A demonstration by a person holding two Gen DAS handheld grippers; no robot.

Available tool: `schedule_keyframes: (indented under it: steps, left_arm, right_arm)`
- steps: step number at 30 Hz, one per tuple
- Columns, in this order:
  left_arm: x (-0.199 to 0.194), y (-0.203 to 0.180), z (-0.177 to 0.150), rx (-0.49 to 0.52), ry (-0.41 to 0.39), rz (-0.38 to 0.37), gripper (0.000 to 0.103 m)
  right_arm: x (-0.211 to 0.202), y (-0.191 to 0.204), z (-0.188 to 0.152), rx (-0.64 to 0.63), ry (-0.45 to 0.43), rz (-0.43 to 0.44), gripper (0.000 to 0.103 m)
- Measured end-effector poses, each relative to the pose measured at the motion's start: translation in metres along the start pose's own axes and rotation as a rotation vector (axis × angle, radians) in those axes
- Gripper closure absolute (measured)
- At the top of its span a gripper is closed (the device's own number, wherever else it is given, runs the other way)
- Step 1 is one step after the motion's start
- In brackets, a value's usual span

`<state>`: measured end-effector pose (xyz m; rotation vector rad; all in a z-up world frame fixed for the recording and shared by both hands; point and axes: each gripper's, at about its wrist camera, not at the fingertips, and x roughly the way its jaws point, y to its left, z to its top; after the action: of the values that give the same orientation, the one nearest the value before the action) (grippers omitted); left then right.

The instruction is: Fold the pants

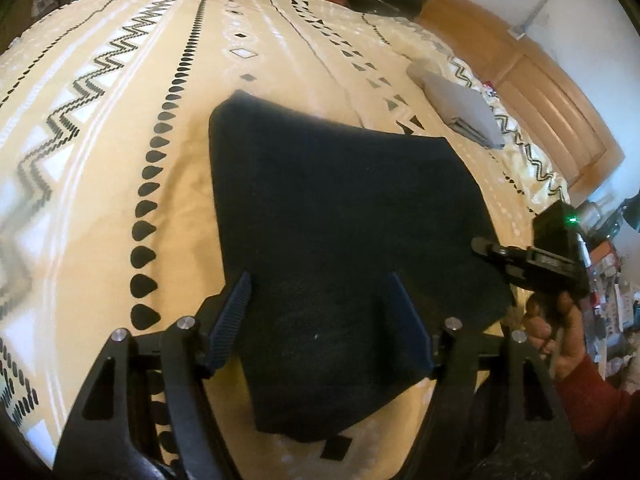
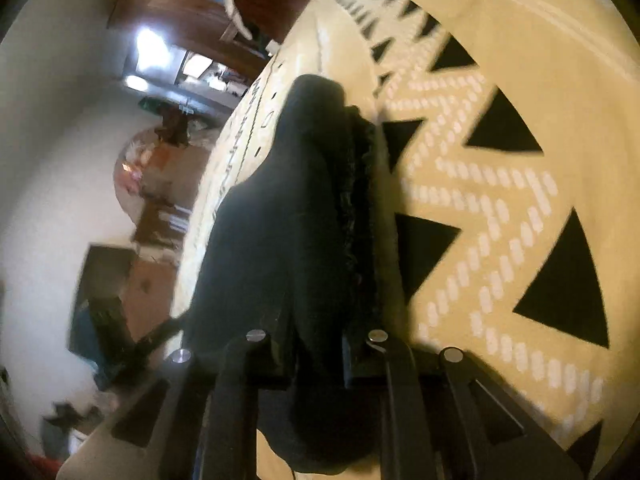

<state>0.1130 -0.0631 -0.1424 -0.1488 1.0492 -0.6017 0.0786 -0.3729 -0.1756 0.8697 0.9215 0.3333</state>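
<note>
I have the pants [image 1: 340, 248] lying on the bed [image 1: 120, 140], already doubled into a dark, compact block on the cream bedspread with its black zigzags and drops. From my left wrist view the block runs lengthways away from me, its near end under my left gripper [image 1: 324, 320] and its far edge up toward the middle of the bed. That gripper stands wide open above the cloth, pads clear of it, holding nothing.

My right gripper [image 1: 486, 249] comes in from the right side of the block, at its right-hand edge, with the hand [image 1: 560, 332] and a red sleeve behind it. In the right wrist view the right gripper [image 2: 316, 340] is pinched narrow on a bunched ridge of the dark fabric [image 2: 288, 220], which rises between the fingers and runs straight ahead along the edge of the bed. So the right side is the one that has the cloth; the left is merely near it.

I judge that the coming move turns on this: the gripped edge lies to the right of the block's long axis and must cross toward the left.

A folded grey garment [image 1: 464, 114] lies well apart, toward the headboard. I can read no brand, label or writing anywhere.
</note>
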Motion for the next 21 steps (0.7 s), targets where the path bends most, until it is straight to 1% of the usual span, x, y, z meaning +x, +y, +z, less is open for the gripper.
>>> schedule_keyframes:
  steps: [1, 2, 3, 4, 6, 7, 8, 9, 10, 11, 12, 13, 14, 15, 16, 17, 18, 19, 20, 21]
  left_arm:
    - [-0.002, 0.000, 0.001, -0.005, -0.002, -0.004, 0.029]
    - [-0.005, 0.000, 0.000, -0.004, -0.005, -0.008, 0.029]
    - [-0.008, -0.001, 0.000, -0.001, -0.011, -0.004, 0.029]
    - [-0.015, -0.004, 0.000, 0.025, -0.028, 0.012, 0.029]
    - [-0.026, -0.013, -0.002, 0.082, -0.060, 0.004, 0.029]
    - [-0.027, -0.016, -0.003, 0.097, -0.067, -0.015, 0.029]
    - [-0.026, -0.020, -0.005, 0.112, -0.059, -0.049, 0.029]
    - [-0.023, -0.023, -0.008, 0.124, -0.041, -0.067, 0.030]
    - [-0.014, -0.026, -0.012, 0.148, -0.010, -0.071, 0.030]
    - [-0.006, -0.028, -0.016, 0.164, 0.004, -0.049, 0.031]
    - [0.001, -0.026, -0.021, 0.170, 0.005, -0.031, 0.030]
    - [0.004, -0.022, -0.023, 0.157, -0.002, -0.039, 0.030]
    - [0.005, -0.018, -0.025, 0.137, -0.010, -0.046, 0.030]
    - [0.004, -0.015, -0.025, 0.125, -0.015, -0.051, 0.030]
    - [0.002, -0.013, -0.025, 0.108, -0.021, -0.061, 0.030]
    - [0.000, -0.013, -0.025, 0.104, -0.024, -0.062, 0.030]
    - [-0.002, -0.013, -0.026, 0.108, -0.025, -0.061, 0.030]
    - [-0.004, -0.013, -0.028, 0.112, -0.028, -0.061, 0.030]
    - [-0.006, -0.012, -0.029, 0.107, -0.032, -0.066, 0.030]
    - [-0.007, -0.010, -0.030, 0.096, -0.037, -0.077, 0.030]
  right_arm:
    - [-0.003, 0.004, 0.001, -0.020, 0.001, -0.023, 0.082]
    - [-0.008, 0.007, 0.000, -0.035, -0.005, -0.045, 0.078]
    - [-0.015, 0.010, -0.001, -0.058, -0.016, -0.086, 0.064]
    - [-0.023, 0.014, -0.001, -0.087, -0.026, -0.141, 0.059]
    - [-0.038, 0.026, 0.001, -0.136, -0.071, -0.216, 0.059]
    - [-0.047, 0.039, 0.005, -0.179, -0.120, -0.250, 0.059]
    - [-0.053, 0.050, 0.010, -0.212, -0.149, -0.251, 0.060]
    - [-0.052, 0.063, 0.016, -0.251, -0.171, -0.227, 0.061]
    - [-0.044, 0.075, 0.028, -0.291, -0.174, -0.194, 0.065]
    - [-0.033, 0.082, 0.039, -0.322, -0.162, -0.185, 0.068]
    - [-0.010, 0.088, 0.055, -0.368, -0.132, -0.208, 0.072]
    - [0.006, 0.091, 0.069, -0.382, -0.105, -0.219, 0.075]
    - [0.026, 0.086, 0.082, -0.382, -0.061, -0.231, 0.081]
    - [0.055, 0.074, 0.095, -0.366, 0.007, -0.265, 0.095]
    - [0.072, 0.060, 0.101, -0.338, 0.059, -0.304, 0.103]
    - [0.079, 0.046, 0.106, -0.308, 0.078, -0.307, 0.103]
    - [0.079, 0.039, 0.111, -0.269, 0.077, -0.267, 0.103]
    - [0.077, 0.040, 0.116, -0.264, 0.078, -0.266, 0.103]
    - [0.071, 0.047, 0.114, -0.285, 0.059, -0.285, 0.103]
    - [0.055, 0.064, 0.104, -0.358, 0.009, -0.303, 0.099]
